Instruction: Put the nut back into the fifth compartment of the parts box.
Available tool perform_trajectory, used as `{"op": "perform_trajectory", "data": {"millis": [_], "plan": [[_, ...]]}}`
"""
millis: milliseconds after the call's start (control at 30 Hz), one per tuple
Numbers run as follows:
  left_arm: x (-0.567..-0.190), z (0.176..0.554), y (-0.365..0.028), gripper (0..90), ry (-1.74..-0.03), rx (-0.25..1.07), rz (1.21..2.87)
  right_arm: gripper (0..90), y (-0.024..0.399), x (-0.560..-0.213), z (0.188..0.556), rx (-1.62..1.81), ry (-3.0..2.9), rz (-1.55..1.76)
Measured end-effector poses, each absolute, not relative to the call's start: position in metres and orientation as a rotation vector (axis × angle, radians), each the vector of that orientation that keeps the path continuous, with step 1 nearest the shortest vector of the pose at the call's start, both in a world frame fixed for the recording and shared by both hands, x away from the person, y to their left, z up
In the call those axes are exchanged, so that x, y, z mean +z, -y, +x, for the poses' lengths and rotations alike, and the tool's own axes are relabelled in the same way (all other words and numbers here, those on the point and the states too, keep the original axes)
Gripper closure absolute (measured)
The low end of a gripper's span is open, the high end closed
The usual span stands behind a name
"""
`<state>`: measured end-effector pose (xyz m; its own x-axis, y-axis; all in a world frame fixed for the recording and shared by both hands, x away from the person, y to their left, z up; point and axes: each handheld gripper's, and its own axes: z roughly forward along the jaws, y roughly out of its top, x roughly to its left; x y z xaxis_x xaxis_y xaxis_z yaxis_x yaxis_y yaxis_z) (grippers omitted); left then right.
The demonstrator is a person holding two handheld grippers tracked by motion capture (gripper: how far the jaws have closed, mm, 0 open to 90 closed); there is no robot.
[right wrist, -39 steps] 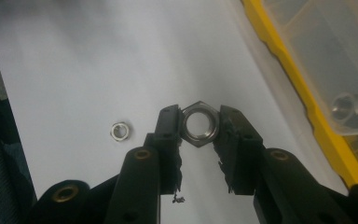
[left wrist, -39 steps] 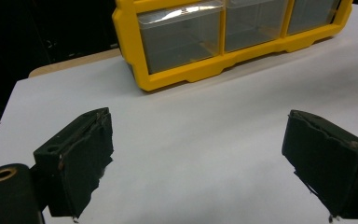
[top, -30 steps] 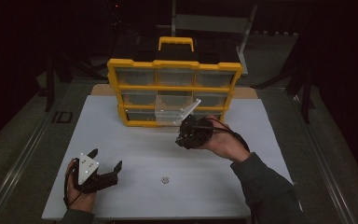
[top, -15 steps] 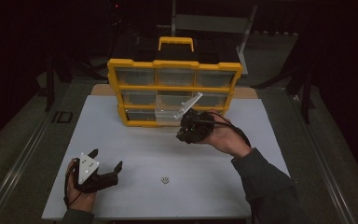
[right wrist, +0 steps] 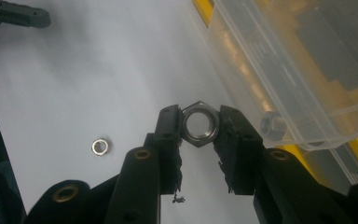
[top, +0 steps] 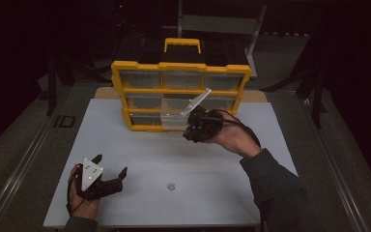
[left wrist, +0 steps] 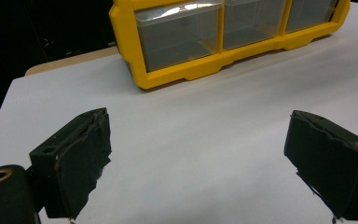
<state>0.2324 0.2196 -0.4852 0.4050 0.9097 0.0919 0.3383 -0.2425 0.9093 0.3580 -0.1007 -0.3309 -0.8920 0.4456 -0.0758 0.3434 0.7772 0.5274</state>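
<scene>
Right gripper view shows three hex nuts: one large nut (right wrist: 198, 124) clamped between the right gripper (right wrist: 198, 128) jaws, its bore facing the camera; a smaller nut (right wrist: 101, 146) lying flat on the white table (right wrist: 98, 70) left of the jaws; a third nut (right wrist: 272, 126) right of them inside the clear drawer (right wrist: 279, 70) pulled from the yellow organizer (top: 181, 92). Left gripper (left wrist: 198, 149) jaws stand wide apart, nothing between them. No writing is readable.
</scene>
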Motion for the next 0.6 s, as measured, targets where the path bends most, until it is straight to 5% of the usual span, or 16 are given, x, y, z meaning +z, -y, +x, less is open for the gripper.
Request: {"op": "perform_trajectory", "data": {"millis": [600], "plan": [[-0.485, 0.232, -0.22, 6.7, -1.085, 0.819, 1.783, 70.1, 0.101, -0.321, 0.368, 0.779, -2.757, 0.655]]}}
